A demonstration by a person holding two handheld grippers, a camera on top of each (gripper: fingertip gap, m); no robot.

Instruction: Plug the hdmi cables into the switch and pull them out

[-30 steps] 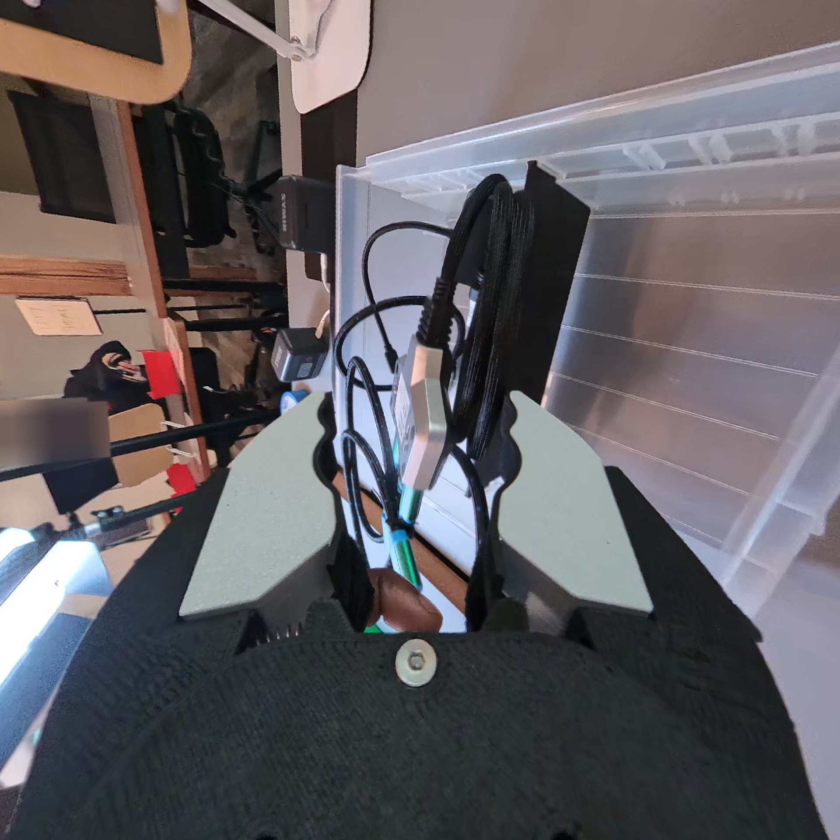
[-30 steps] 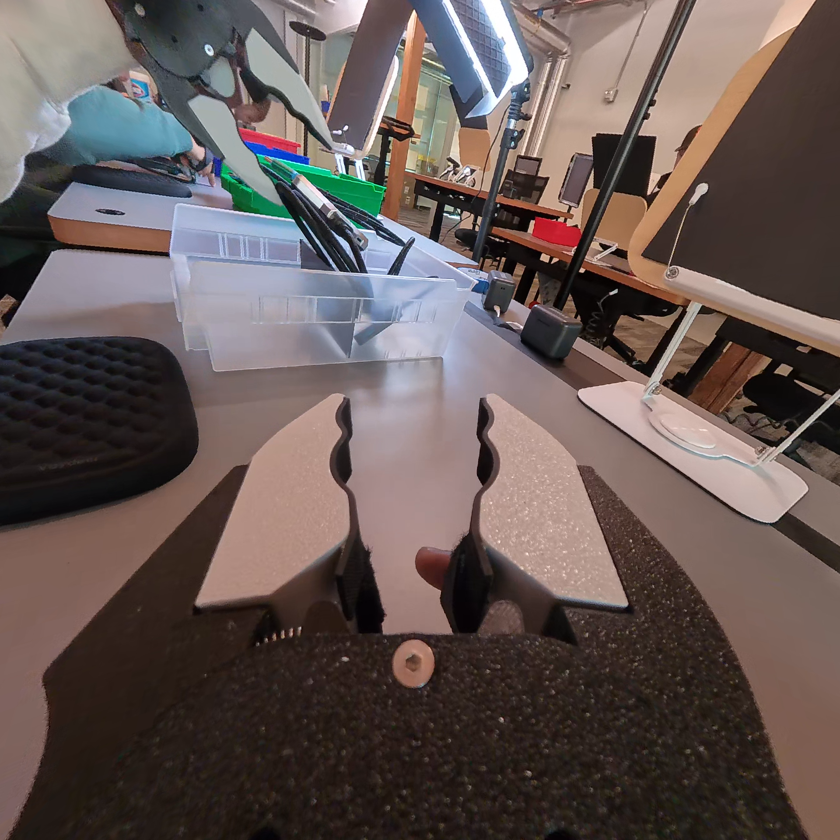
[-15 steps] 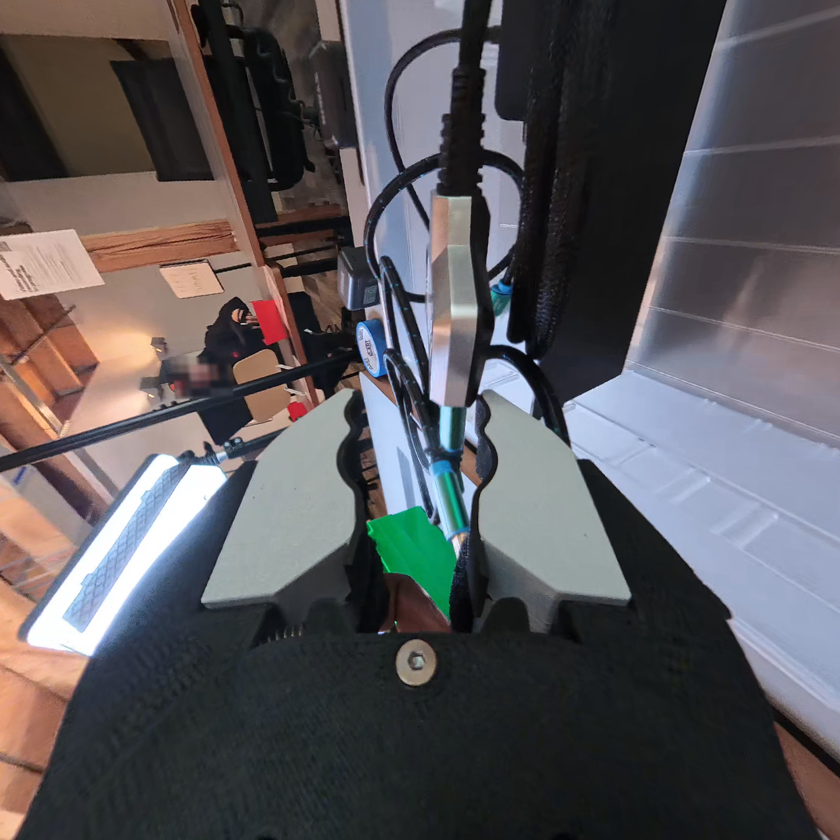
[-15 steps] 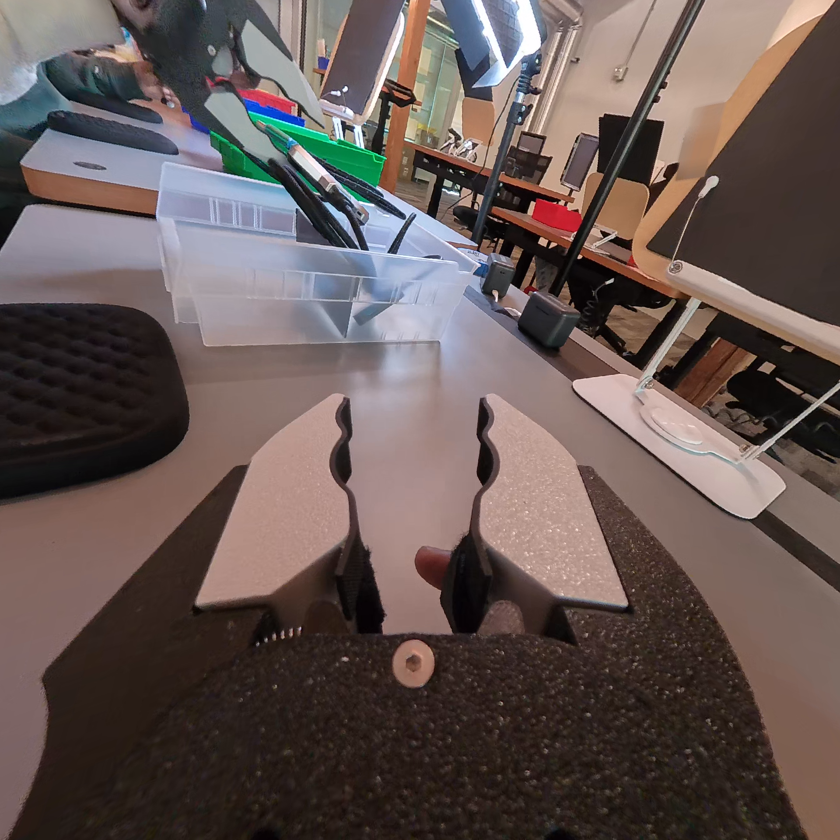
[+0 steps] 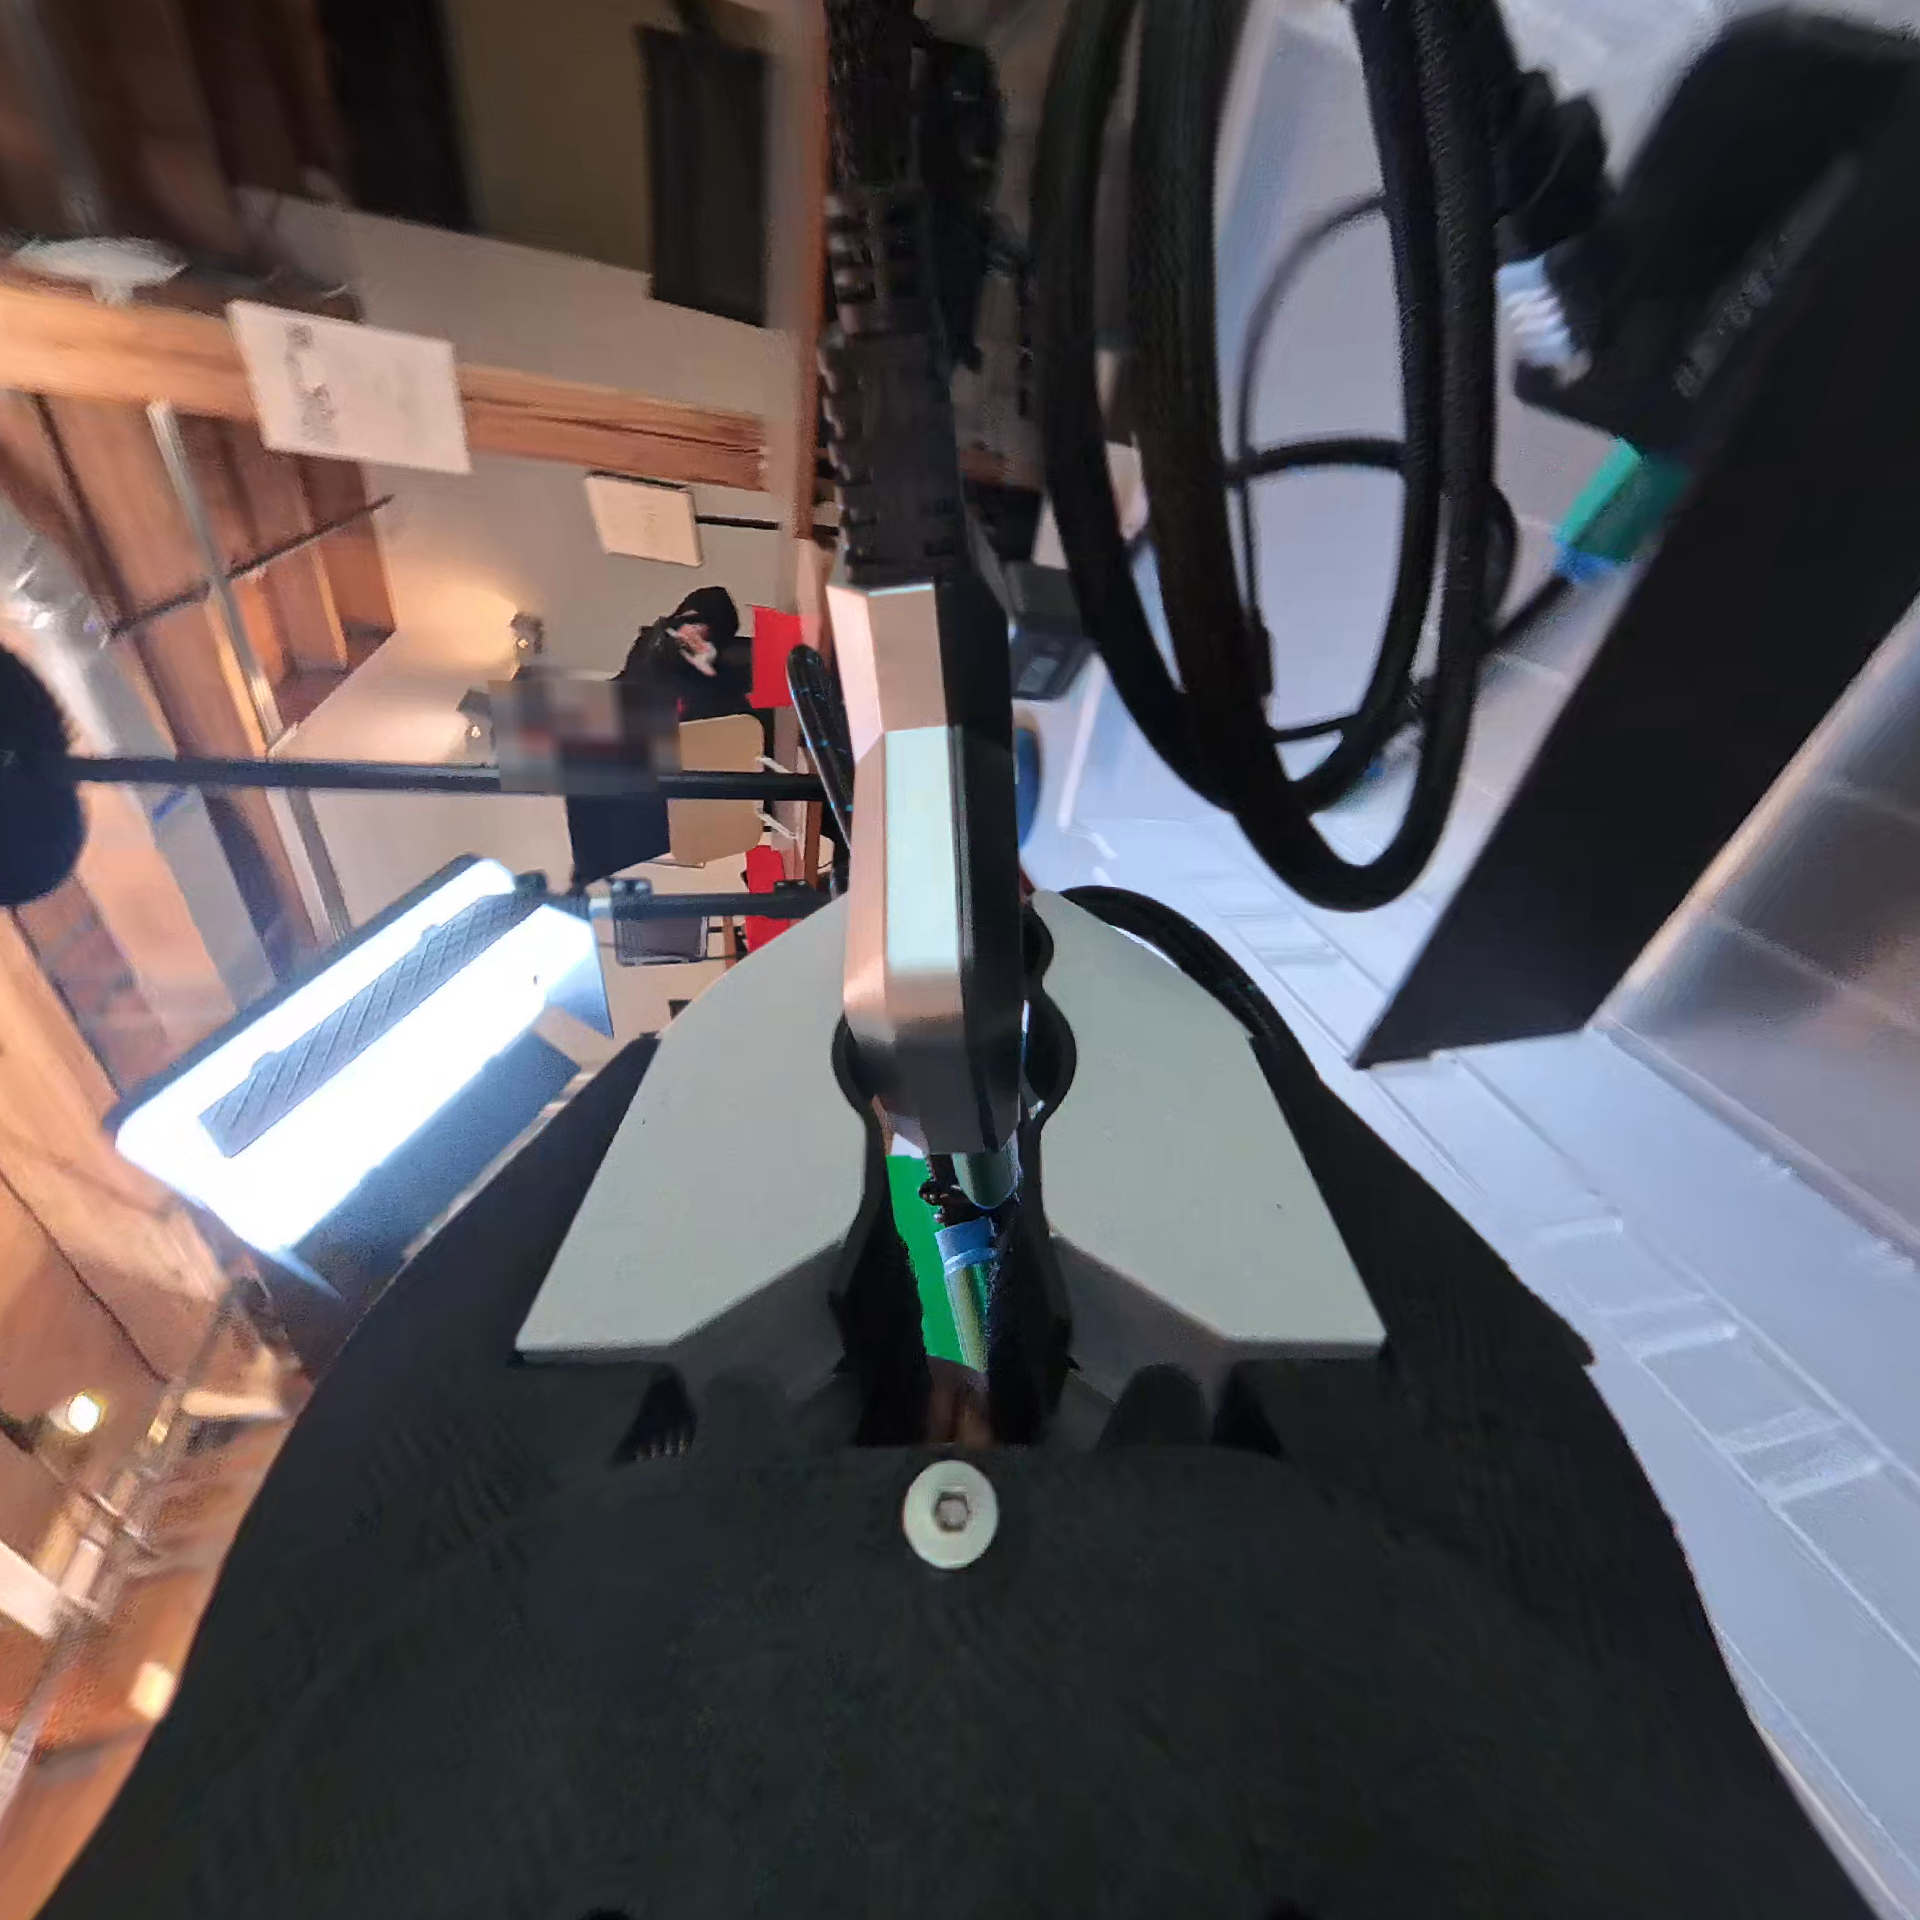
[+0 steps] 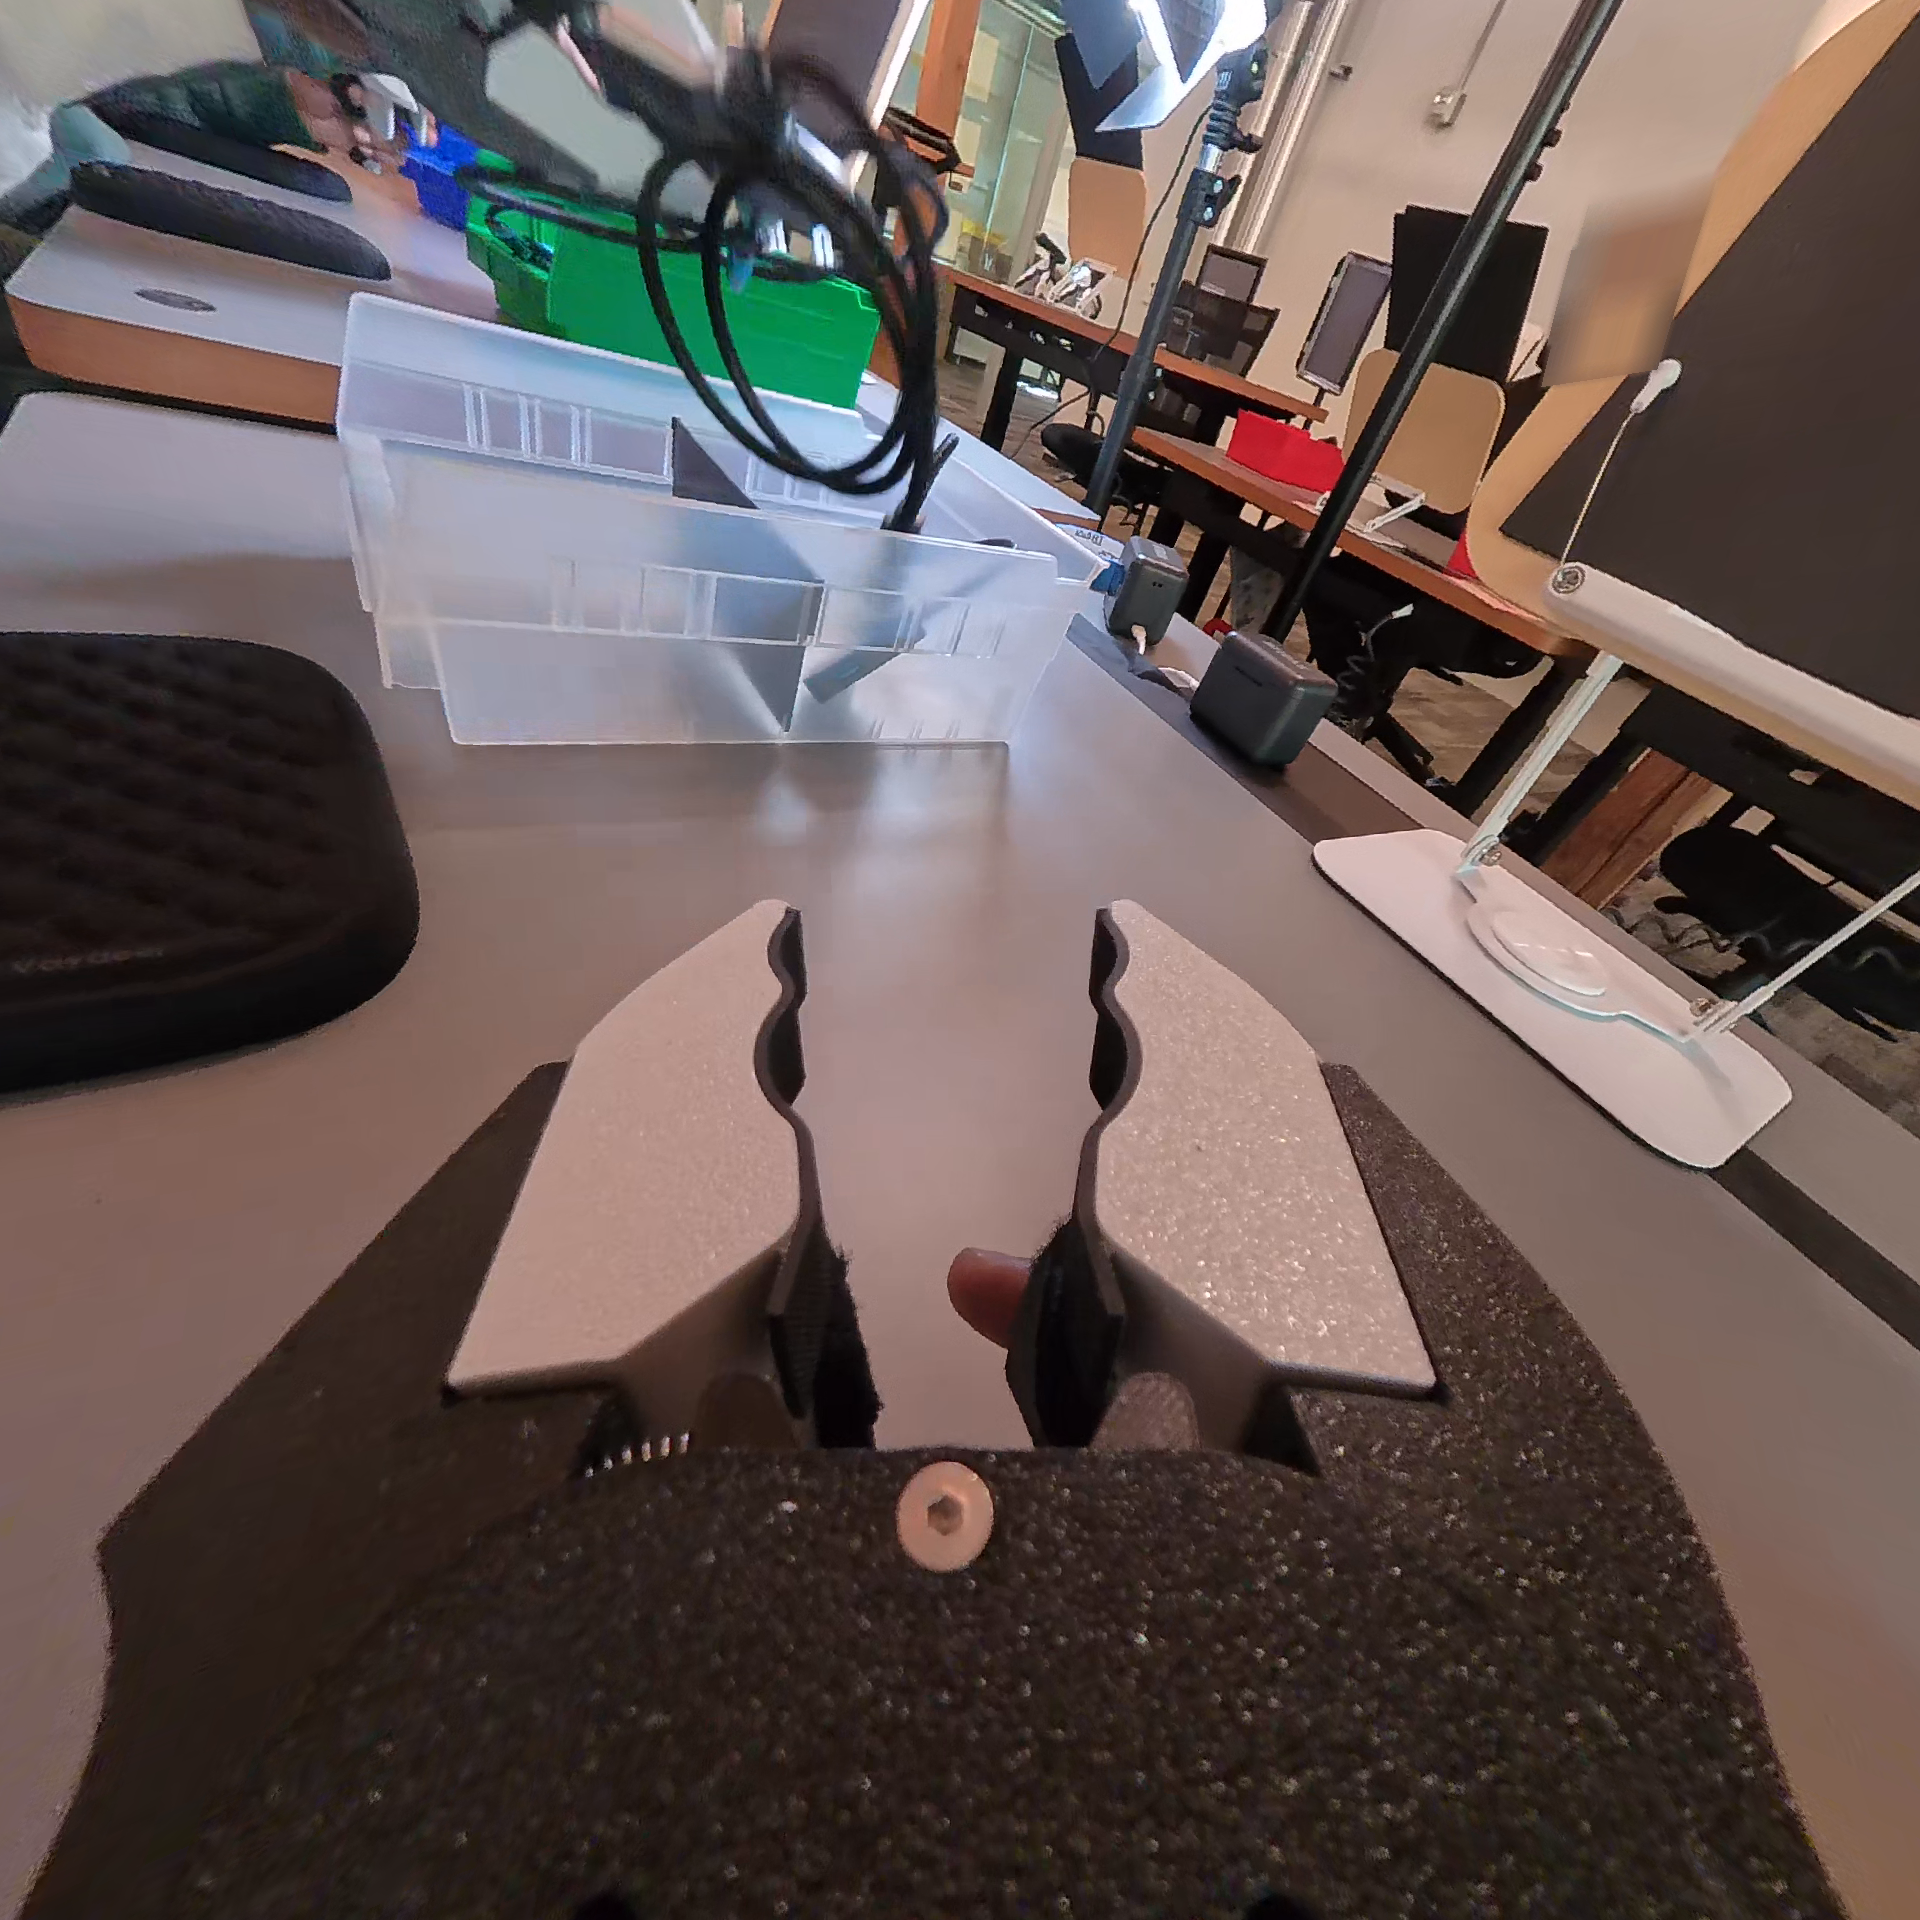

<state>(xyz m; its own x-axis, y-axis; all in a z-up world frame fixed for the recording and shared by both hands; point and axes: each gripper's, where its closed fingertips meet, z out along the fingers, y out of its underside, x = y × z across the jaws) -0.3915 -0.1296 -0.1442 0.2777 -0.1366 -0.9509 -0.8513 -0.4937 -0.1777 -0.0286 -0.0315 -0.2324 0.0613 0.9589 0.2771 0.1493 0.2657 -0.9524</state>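
Left wrist view: left gripper [image 5: 940,1023] jaws clamp the silver HDMI switch [image 5: 914,883]; right gripper [image 6: 945,997], jaws parted and empty, should steady its dangling cables [image 6: 790,343].

Open-plan lab or office workspace, rigged for recording. I'm at a grey desk [image 6: 935,831] with a clear plastic bin [image 6: 717,665] at 11 o'clock and a black padded mat [image 6: 177,831] at 9. Studio light on a stand [image 6: 1174,62] at 12, a second lit panel [image 5: 364,1039] at 9 in my left view. White-based board stand [image 6: 1538,966] at 3. Rows of wooden desks [image 6: 1226,457] with monitors [image 6: 1345,322] and a red bin [image 6: 1283,447] at 1. Green bin [image 6: 717,301] on the neighbouring desk at 11. Papers [image 5: 348,384] pinned on the wall.
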